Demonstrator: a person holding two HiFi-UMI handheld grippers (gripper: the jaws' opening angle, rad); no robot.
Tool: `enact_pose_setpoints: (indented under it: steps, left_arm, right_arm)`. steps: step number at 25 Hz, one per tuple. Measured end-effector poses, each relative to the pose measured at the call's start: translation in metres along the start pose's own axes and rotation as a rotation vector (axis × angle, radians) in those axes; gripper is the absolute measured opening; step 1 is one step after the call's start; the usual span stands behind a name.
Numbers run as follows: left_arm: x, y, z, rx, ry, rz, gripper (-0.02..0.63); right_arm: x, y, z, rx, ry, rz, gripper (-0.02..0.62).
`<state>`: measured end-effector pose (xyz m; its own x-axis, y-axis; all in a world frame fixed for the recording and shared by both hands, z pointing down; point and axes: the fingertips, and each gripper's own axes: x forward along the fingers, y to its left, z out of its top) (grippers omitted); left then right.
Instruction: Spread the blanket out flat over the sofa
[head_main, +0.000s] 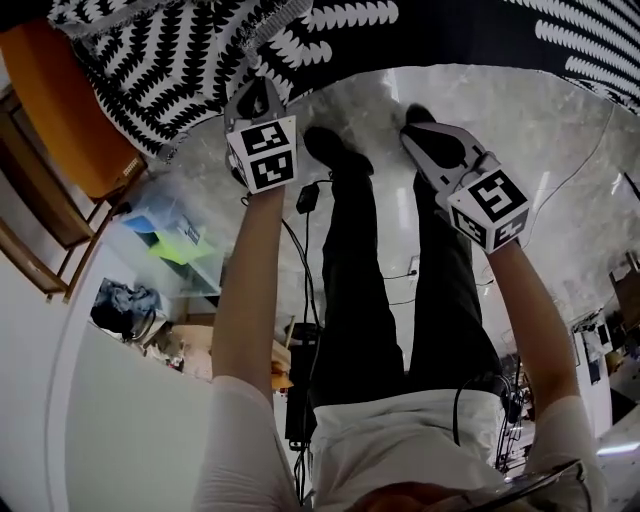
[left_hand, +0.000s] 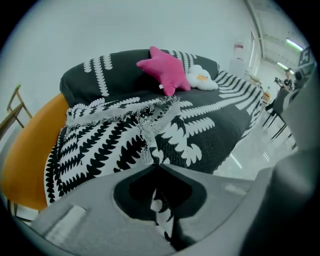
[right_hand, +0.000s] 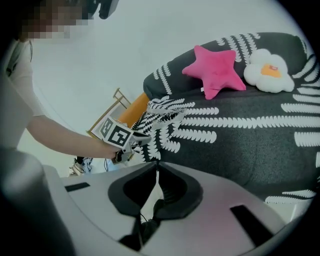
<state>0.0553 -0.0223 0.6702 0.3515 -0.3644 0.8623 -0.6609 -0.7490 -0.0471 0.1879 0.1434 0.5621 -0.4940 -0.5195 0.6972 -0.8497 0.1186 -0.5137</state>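
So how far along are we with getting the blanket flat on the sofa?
Mostly covered: the blanket lies smooth around the pink star cushion. In hand: the left gripper is shut on a blanket edge at the front. Remaining: the bunched fold ahead of that gripper needs pulling flat. The right gripper is shut, holding nothing.

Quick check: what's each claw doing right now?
Left claw: closed on a fold of the blanket.
Right claw: closed, nothing between its jaws.
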Motion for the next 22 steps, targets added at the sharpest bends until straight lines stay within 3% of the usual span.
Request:
enact_pose_setpoints:
  steps: [3, 9, 18, 22]
  left_arm:
    - [-0.001, 0.021, -0.020, -0.024, 0.002, 0.026, 0.026]
    - [-0.030, 0.035, -0.028, -0.070, 0.006, 0.093, 0.026]
    - [-0.064, 0.117, -0.082, -0.171, 0.020, 0.208, 0.026]
    - [-0.086, 0.155, -0.111, -0.218, 0.029, 0.305, 0.025]
  right_arm:
    - [0.022, 0.005, -0.003, -0.017, 0.002, 0.017, 0.018]
    - [0.010, 0.020, 0.010, -0.064, 0.016, 0.041, 0.018]
    - [0.049, 0.058, 0.031, -0.119, 0.060, 0.067, 0.018]
    - [0.062, 0.071, 0.035, -0.147, 0.078, 0.088, 0.018]
